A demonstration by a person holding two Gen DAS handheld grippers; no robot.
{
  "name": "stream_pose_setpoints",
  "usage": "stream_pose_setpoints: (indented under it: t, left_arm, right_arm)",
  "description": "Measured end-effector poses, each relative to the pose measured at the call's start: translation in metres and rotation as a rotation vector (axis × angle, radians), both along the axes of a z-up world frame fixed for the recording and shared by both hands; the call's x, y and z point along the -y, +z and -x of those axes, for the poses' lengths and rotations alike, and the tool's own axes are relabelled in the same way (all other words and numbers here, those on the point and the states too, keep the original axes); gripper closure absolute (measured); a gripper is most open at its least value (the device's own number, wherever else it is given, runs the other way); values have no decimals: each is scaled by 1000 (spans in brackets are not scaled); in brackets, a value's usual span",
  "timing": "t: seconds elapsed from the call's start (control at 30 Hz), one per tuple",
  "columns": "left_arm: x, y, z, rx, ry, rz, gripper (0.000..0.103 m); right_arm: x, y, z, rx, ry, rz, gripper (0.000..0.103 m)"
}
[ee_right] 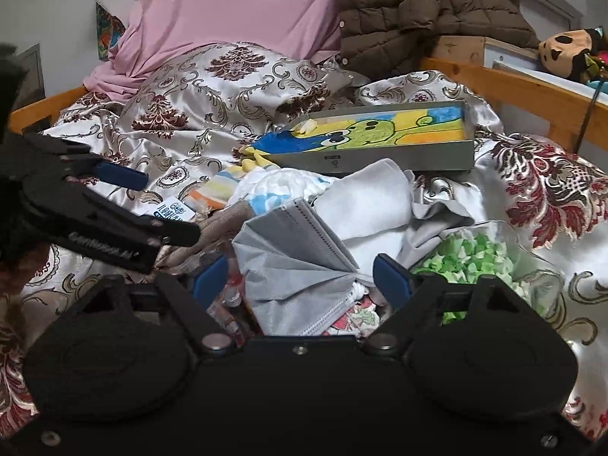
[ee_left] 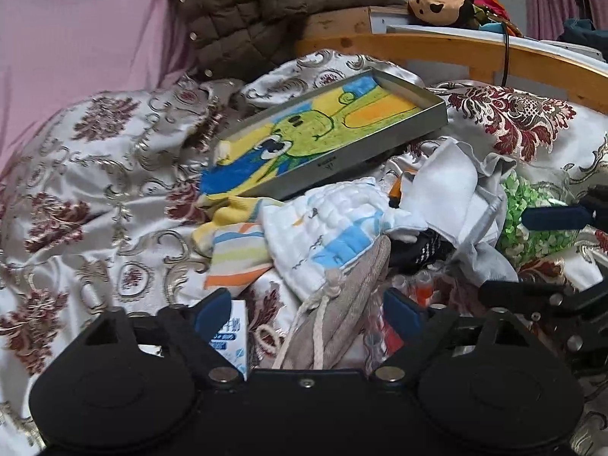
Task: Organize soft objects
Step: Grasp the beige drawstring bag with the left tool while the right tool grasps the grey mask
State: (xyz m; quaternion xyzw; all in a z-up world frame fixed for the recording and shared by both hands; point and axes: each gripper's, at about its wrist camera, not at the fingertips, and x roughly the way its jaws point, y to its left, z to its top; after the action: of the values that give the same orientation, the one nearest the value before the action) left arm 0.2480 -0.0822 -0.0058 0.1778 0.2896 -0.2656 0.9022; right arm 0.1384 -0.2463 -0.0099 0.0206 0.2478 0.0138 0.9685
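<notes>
The left claw [ee_left: 307, 315] stands spread, nothing pinched. Between its 2 pads lies the neck of a beige drawstring pouch [ee_left: 344, 304], its cord [ee_left: 323, 326] trailing back toward the claw body. Just ahead of the pads sits a white quilted cloth [ee_left: 326, 224] with blue patches, and ahead-left of that a striped cloth [ee_left: 235, 254]. A small carton [ee_left: 235, 338] stands just inside the left pad.

The right claw [ee_right: 302, 279] is also spread and grips nothing. A grey face mask [ee_right: 292, 262] lies folded between its pads, apparently untouched by them. A white towel [ee_right: 368, 205] lies just beyond the mask, and a bag of green bits [ee_right: 478, 254] sits just outside the right pad. Far ahead of both claws a tray [ee_right: 402, 155] with a cartoon drawing rests on the bedspread [ee_right: 182, 114].

All of this pile looks light and limp. The pouch should bunch and sag; I would take it at the gathered neck, where the fabric is thickest, not by the cord, which may slip through. The mask is thin and springy; a pinch across the pleated middle seems safer than an ear loop. The towel would drape, so grab a fold near its centre. The 2 claws sit close, so they could tangle in the same cloth.
</notes>
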Motion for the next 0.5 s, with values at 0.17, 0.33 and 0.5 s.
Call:
stream_pose_setpoints:
  t: [0.17,0.33,0.5]
  left_arm:
    - [9,-2,-15,-58,-50,16,35]
    - [19,-5,-22,-115,-94,19,57]
    - [23,-8,-31,-165,-90,36,75]
  right_arm:
    - [1,-3,-8,-13,12,-20,38]
    - [1,-3,-9,-20,29,-39,56]
    - [-1,-3,-10,-36,39,-38,72]
